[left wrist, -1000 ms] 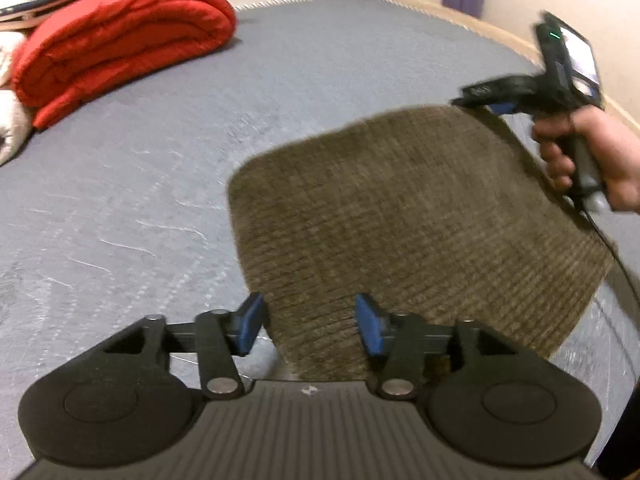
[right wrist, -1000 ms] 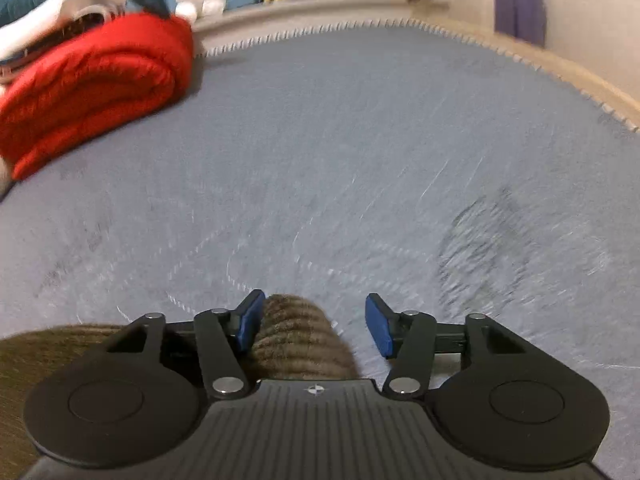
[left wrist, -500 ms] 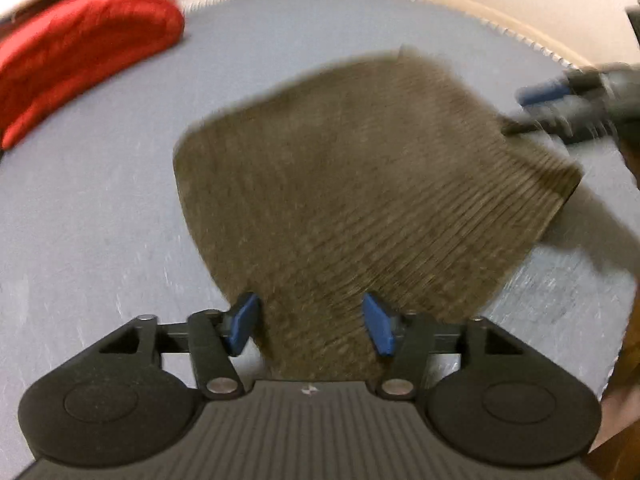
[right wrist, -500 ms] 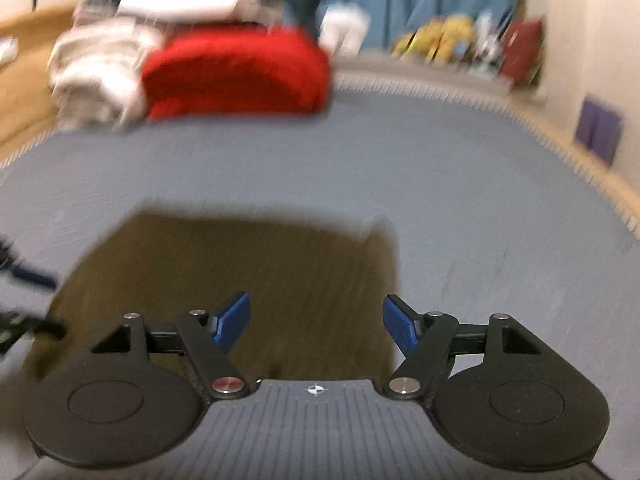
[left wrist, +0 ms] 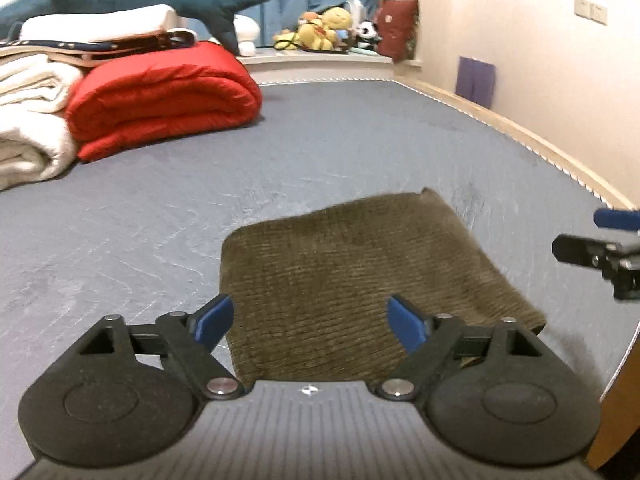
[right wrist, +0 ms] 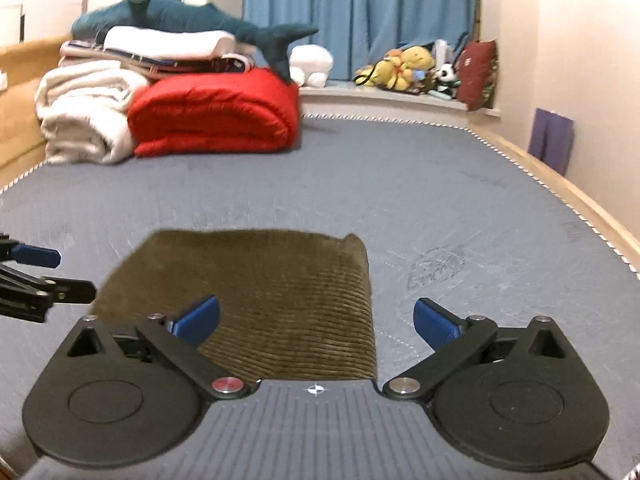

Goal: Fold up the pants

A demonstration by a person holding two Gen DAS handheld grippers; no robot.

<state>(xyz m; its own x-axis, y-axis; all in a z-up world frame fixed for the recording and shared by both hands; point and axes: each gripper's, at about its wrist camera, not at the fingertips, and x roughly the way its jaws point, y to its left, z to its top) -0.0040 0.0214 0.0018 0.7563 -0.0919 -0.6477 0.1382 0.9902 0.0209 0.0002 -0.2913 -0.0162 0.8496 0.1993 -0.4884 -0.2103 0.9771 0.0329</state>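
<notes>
The olive-brown corduroy pants (left wrist: 352, 276) lie folded into a compact rectangle flat on the grey bed (left wrist: 160, 208). They also show in the right wrist view (right wrist: 264, 296). My left gripper (left wrist: 310, 322) is open and empty, raised just in front of the pants' near edge. My right gripper (right wrist: 316, 322) is open and empty, raised over the pants' near right corner. The right gripper's fingertips (left wrist: 616, 219) show at the right edge of the left wrist view. The left gripper's fingertips (right wrist: 36, 256) show at the left edge of the right wrist view.
A rolled red quilt (right wrist: 216, 112) and white blankets (right wrist: 84, 108) are stacked at the far left of the bed, with a blue shark plush (right wrist: 192, 20) on top. Plush toys (right wrist: 408, 64) sit on the window ledge. A wooden bed rim (right wrist: 568, 196) and wall run along the right.
Both grippers have opened wider and pulled back and up from the pants. The right gripper let go of the fabric fold it straddled. The pants now lie still and folded.
</notes>
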